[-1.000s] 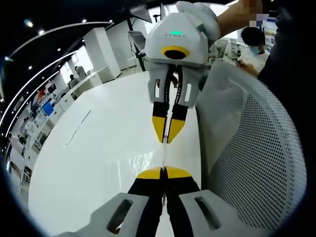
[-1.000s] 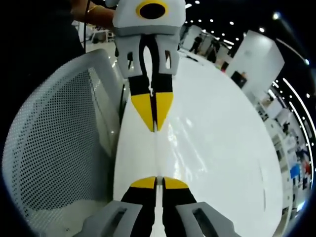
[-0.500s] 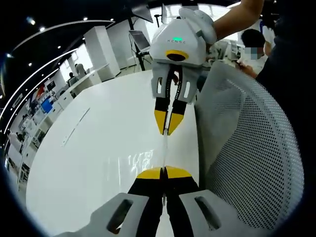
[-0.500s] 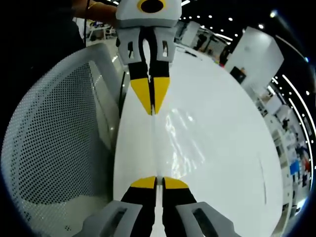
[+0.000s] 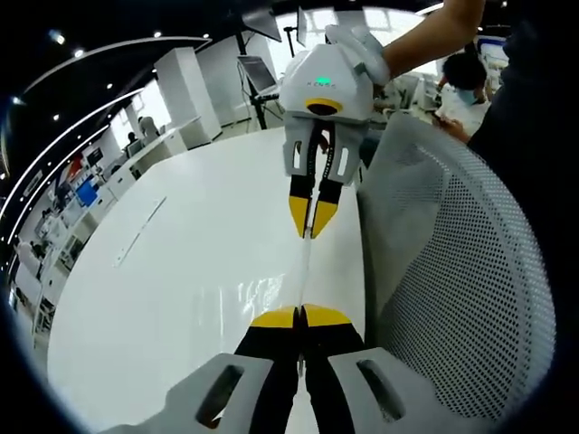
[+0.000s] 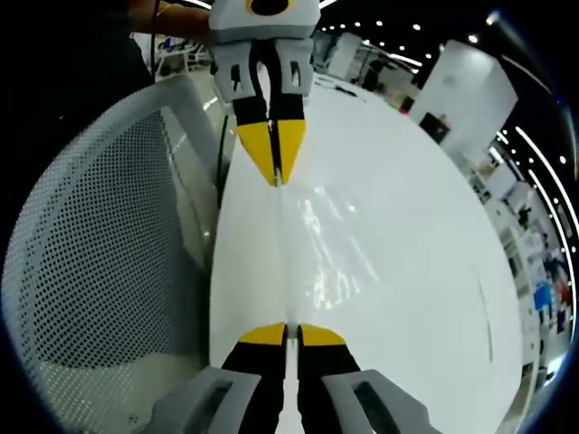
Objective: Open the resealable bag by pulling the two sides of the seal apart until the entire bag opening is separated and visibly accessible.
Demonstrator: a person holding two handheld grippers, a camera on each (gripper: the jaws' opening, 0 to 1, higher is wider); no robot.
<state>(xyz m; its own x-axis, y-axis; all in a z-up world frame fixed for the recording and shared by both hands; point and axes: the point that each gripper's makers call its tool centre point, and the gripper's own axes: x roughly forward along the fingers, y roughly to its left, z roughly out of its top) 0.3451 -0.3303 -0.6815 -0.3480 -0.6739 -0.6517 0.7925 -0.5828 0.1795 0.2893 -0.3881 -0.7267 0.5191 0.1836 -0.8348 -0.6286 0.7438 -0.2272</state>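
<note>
A clear resealable bag (image 5: 304,268) hangs stretched between my two grippers above a white table (image 5: 181,271); in the left gripper view I see it nearly edge-on, as a thin pale strip. My left gripper (image 5: 299,316) is shut on one side of the bag's top. Facing it, my right gripper (image 5: 311,226) is shut on the other side. In the right gripper view the glossy bag film (image 6: 317,249) spreads between my right gripper (image 6: 287,333) at the bottom and the left gripper (image 6: 274,174) at the top. Whether the seal is parted I cannot tell.
A white mesh chair back (image 5: 452,271) stands close beside the grippers, against the table edge; in the right gripper view the chair (image 6: 99,262) is on the left. A gloved hand (image 5: 362,50) holds the right gripper. People and desks sit far behind.
The two grippers have drawn further apart, each looking smaller in the other's view. The strip of bag between them has grown longer.
</note>
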